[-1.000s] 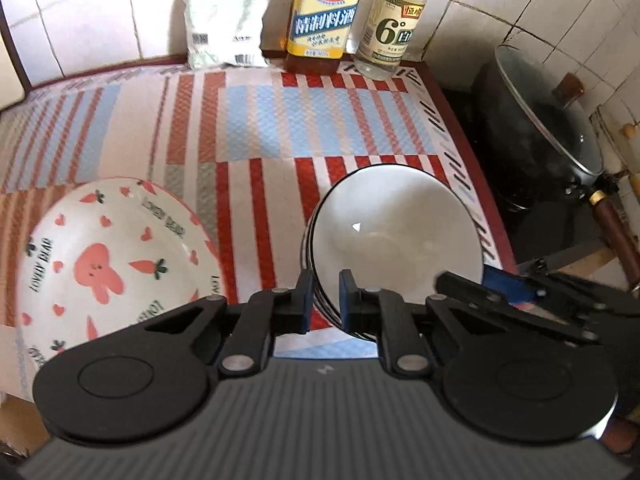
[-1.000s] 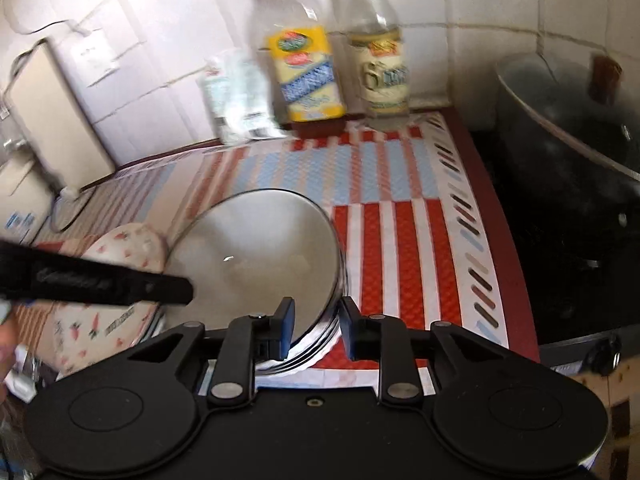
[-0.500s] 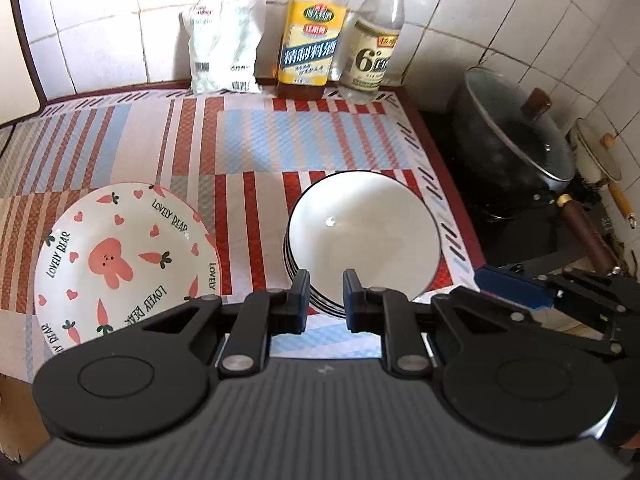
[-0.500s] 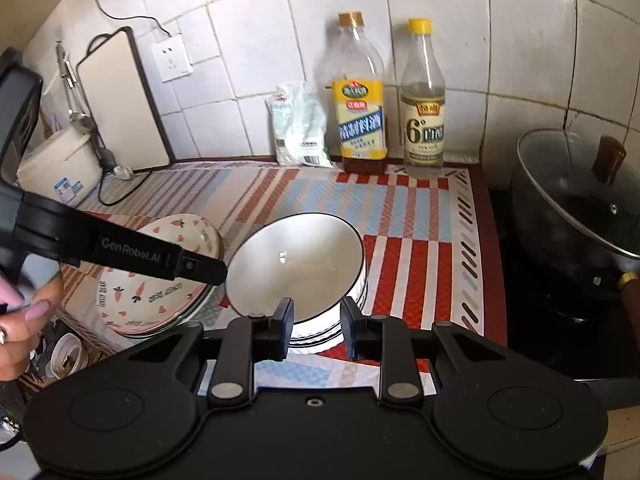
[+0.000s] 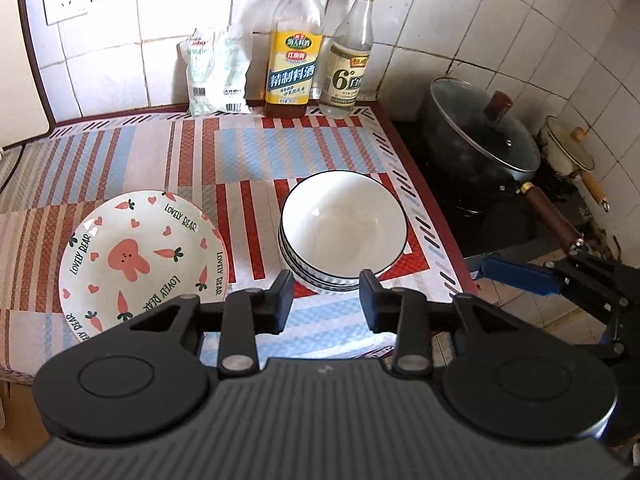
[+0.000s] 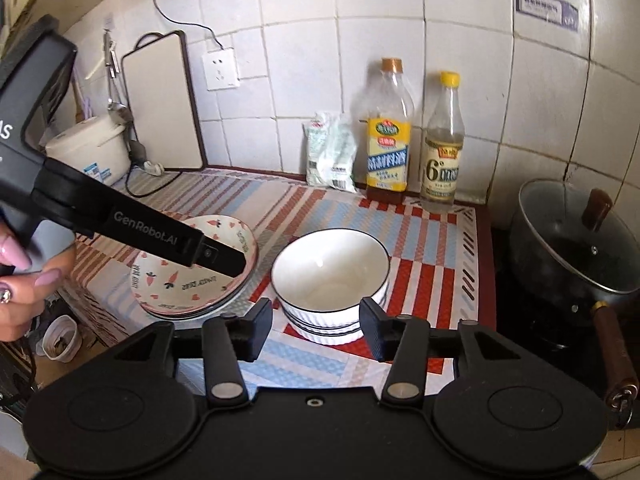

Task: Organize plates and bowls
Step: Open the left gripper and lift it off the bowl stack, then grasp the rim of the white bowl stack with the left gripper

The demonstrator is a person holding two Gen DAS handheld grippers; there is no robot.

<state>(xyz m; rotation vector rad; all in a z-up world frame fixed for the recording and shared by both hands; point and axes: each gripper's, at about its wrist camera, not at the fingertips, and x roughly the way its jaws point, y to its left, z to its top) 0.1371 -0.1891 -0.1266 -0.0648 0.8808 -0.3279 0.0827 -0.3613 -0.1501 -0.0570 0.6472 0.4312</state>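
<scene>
A stack of white bowls with dark rims [image 5: 344,224] [image 6: 330,276] stands on the striped mat, near its right side. To its left sits a stack of bunny-and-carrot plates [image 5: 144,256] [image 6: 192,280]. My left gripper [image 5: 326,304] hovers on the near side of the bowls, its jaws opening with nothing between them. My right gripper [image 6: 316,328] is likewise back from the bowls, jaws opening and empty. In the right wrist view the left gripper's fingers [image 6: 216,256] cross above the plates, held by a person's hand [image 6: 24,280].
Two bottles [image 5: 296,40] [image 5: 352,52] and a white bag [image 5: 216,72] line the tiled back wall. A lidded black pot [image 5: 480,140] and a small pan [image 5: 568,152] sit on the stove at right. A cutting board [image 6: 164,100] and rice cooker [image 6: 92,148] stand at left.
Both grippers have drawn back and upward from the bowl stack, and their jaws have gone from nearly shut to open. The bowls and plates stay where they were.
</scene>
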